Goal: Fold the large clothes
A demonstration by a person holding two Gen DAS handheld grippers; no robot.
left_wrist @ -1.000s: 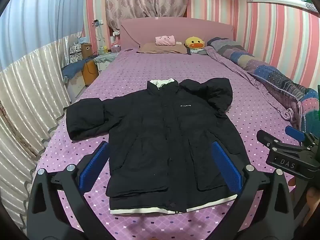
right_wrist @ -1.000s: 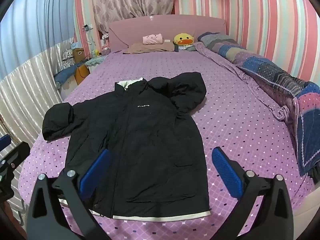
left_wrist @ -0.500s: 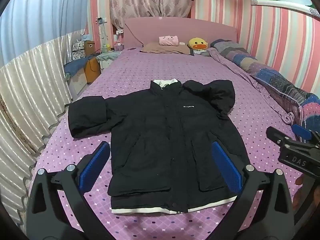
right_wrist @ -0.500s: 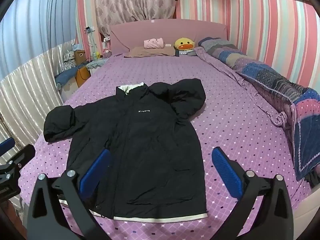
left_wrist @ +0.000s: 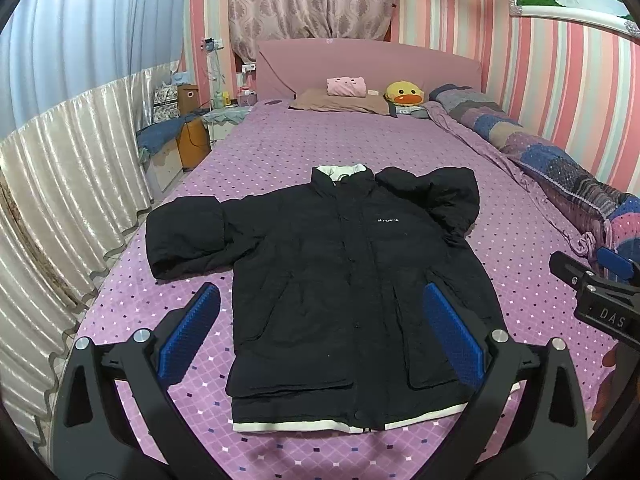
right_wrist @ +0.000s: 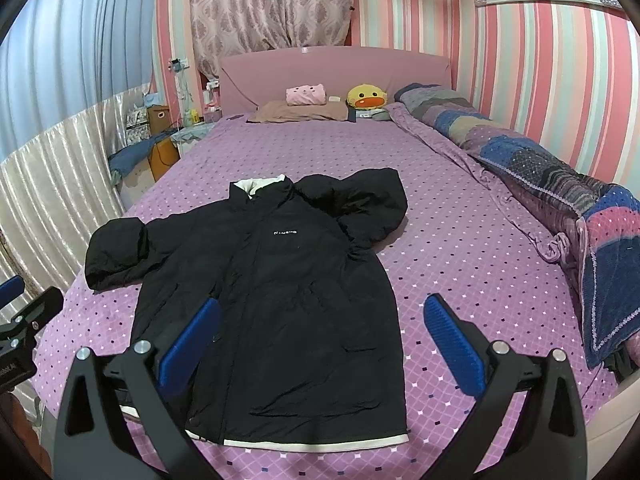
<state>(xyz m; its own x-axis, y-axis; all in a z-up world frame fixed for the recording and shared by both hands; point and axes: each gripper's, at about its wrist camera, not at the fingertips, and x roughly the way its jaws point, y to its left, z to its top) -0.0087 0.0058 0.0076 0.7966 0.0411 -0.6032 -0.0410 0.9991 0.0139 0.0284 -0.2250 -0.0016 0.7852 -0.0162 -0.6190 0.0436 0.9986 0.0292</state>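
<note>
A large black padded jacket (left_wrist: 340, 272) with a white collar and white hem lies front up on the purple dotted bed (left_wrist: 360, 148); it also shows in the right wrist view (right_wrist: 272, 292). Its left sleeve (left_wrist: 184, 236) sticks out sideways; the right sleeve (left_wrist: 444, 196) is folded up near the shoulder. My left gripper (left_wrist: 320, 336) is open and empty, held above the jacket's lower half. My right gripper (right_wrist: 320, 340) is open and empty above the jacket's lower right side. The right gripper also shows at the right edge of the left wrist view (left_wrist: 596, 292).
A patchwork quilt (right_wrist: 560, 176) lies rolled along the bed's right side. Pillows and a yellow duck plush (right_wrist: 366, 98) sit at the pink headboard. A bedside cabinet (left_wrist: 192, 140) and cream curtain (left_wrist: 60, 184) stand on the left.
Both grippers have pulled back and risen slightly, so the jacket looks a little smaller and farther. The jacket has not moved. Both stay open.
</note>
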